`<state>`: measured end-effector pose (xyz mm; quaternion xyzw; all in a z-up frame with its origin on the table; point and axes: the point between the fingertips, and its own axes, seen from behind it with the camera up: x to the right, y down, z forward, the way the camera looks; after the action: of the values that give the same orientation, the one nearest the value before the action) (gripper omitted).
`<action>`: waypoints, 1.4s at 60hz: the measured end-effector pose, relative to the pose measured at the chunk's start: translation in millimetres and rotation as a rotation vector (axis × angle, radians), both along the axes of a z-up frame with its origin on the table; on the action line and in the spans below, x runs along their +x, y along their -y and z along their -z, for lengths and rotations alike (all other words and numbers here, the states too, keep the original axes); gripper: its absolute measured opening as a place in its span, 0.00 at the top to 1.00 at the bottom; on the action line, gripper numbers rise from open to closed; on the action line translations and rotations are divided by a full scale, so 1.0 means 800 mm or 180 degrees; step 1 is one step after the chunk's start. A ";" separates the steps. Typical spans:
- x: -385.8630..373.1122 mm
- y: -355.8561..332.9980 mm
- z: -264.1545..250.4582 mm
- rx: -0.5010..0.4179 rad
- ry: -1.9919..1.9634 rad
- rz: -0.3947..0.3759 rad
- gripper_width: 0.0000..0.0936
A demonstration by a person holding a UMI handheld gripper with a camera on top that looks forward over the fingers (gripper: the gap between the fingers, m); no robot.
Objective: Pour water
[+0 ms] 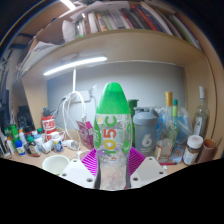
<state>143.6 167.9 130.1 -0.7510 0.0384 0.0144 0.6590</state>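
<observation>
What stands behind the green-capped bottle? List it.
Behind the green-capped bottle, held between the tool fingers, a cluttered counter shows: a grey tumbler, glass bottles and small jars either side. Whatever sits directly behind the bottle is covered.

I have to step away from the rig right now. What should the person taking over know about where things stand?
Gripper: shut on the clear plastic bottle with the green cap, pink pads pressing both its sides, bottle upright.
Things: bottle held above a cluttered desk, in front of a grey tumbler and other bottles; white cup sits lower, off to one side.
Done: bottle grasped.
Left: pouring not begun; which vessel is the target is unclear.
</observation>
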 end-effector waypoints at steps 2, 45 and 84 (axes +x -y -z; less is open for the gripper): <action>0.013 0.001 0.006 0.0032 -0.0024 0.0066 0.63; 0.044 -0.006 0.050 0.0035 0.0159 0.0256 0.37; 0.015 0.318 -0.021 -0.0266 0.0400 -0.0285 0.12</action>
<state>156.0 -86.5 146.7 -0.7782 -0.0361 -0.0050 0.6269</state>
